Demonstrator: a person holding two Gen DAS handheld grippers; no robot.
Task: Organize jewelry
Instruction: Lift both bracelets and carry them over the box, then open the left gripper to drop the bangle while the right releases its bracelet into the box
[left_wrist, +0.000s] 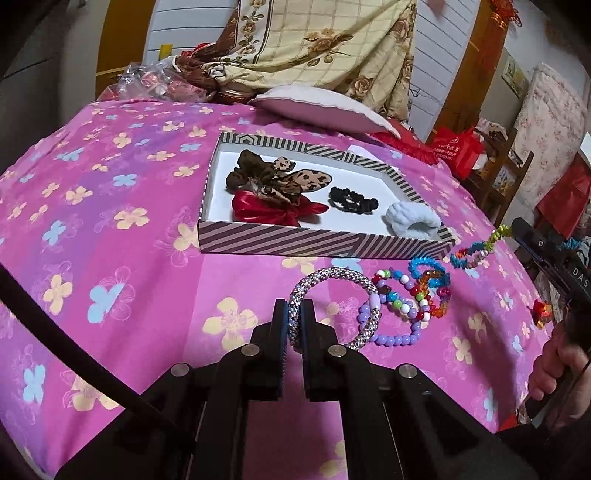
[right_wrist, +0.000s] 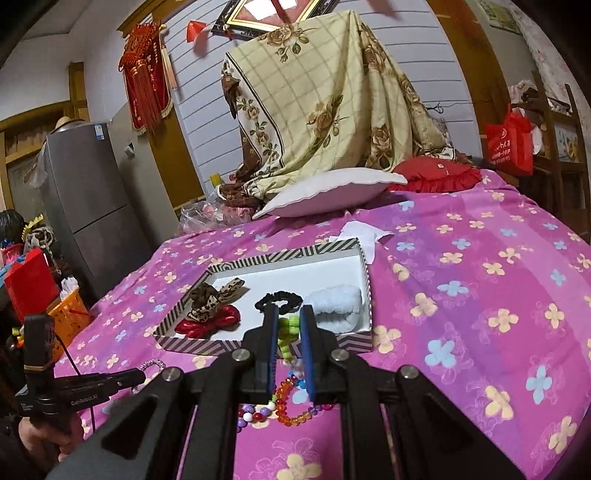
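From the left wrist cam we've got the left gripper (left_wrist: 294, 314) pinching the silver braided bracelet (left_wrist: 334, 306), its rope squeezed right between the two pads while the rest of the loop sits just above the pink flowered bedspread (left_wrist: 110, 229). Just to the right of it lies a tangle of beaded bracelets (left_wrist: 406, 302) on the cover, purple, multicolor and orange ones overlapping. Beyond them is the striped box (left_wrist: 317, 242), holding a leopard scrunchie (left_wrist: 284, 181), a red bow (left_wrist: 273, 210), a black scrunchie (left_wrist: 352, 199) and a white fluffy scrunchie (left_wrist: 412, 221). Off at the right edge the right gripper (left_wrist: 517, 229) holds a colorful chip bracelet (left_wrist: 476, 249) dangling in the air near the box's corner.

Right wrist cam: our fingers are closed in on the green end of that chip bracelet (right_wrist: 288, 332), which hangs between them just in front of the box (right_wrist: 354, 341). The orange beads (right_wrist: 291, 402) lie below on the bedspread. The left gripper (right_wrist: 140, 374) shows at lower left, with a bit of the silver bracelet (right_wrist: 152, 365) peeking over it.
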